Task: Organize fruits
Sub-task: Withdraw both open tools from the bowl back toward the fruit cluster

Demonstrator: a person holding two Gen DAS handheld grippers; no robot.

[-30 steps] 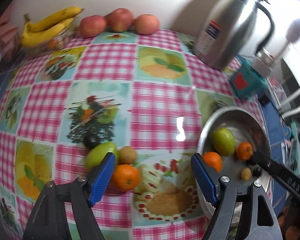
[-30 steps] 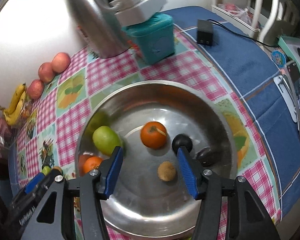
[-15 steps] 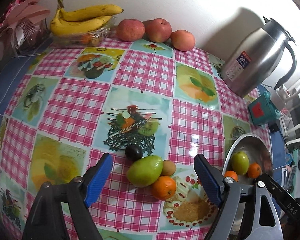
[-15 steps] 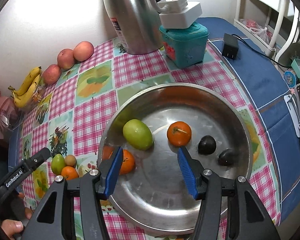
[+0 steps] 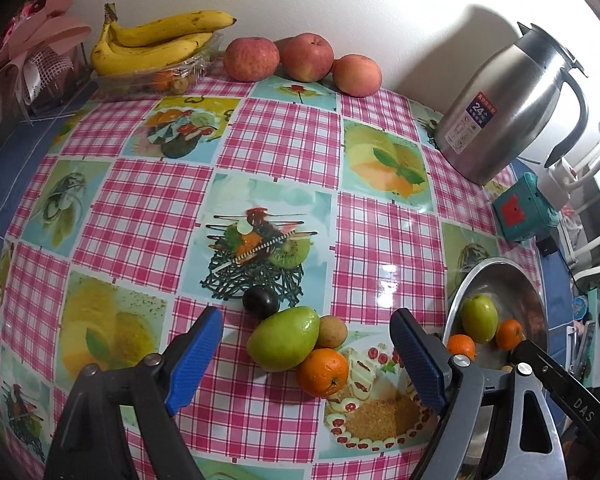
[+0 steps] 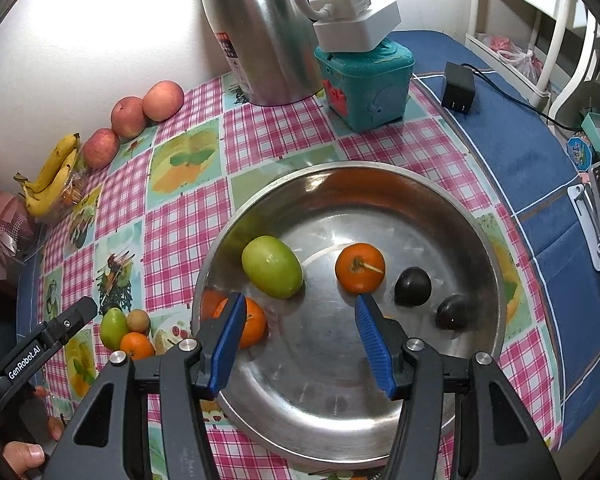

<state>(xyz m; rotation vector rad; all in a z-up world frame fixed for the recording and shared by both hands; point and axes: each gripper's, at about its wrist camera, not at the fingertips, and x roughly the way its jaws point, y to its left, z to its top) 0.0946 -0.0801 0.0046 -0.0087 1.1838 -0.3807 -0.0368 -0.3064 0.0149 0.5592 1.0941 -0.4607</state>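
My left gripper (image 5: 306, 346) is open and empty above a cluster on the checked cloth: a green mango (image 5: 284, 338), an orange (image 5: 323, 372), a small brown fruit (image 5: 333, 331) and a dark plum (image 5: 261, 302). My right gripper (image 6: 298, 338) is open and empty over the steel bowl (image 6: 472, 224). The bowl holds a green fruit (image 6: 272, 266), an orange with a stem (image 6: 360, 267), another orange (image 6: 246, 322) behind the left finger, and two dark plums (image 6: 413, 286).
Bananas (image 5: 156, 44) in a plastic tray and three apples (image 5: 306, 56) line the back wall. A steel kettle (image 5: 508, 104), a teal box (image 6: 366, 84) with a power strip on it, and a black charger (image 6: 458, 88) stand beyond the bowl.
Both grippers have drawn back and up, so more of the table shows. The small brown fruit seen earlier in the bowl is hidden in the right wrist view now. Both stay open.
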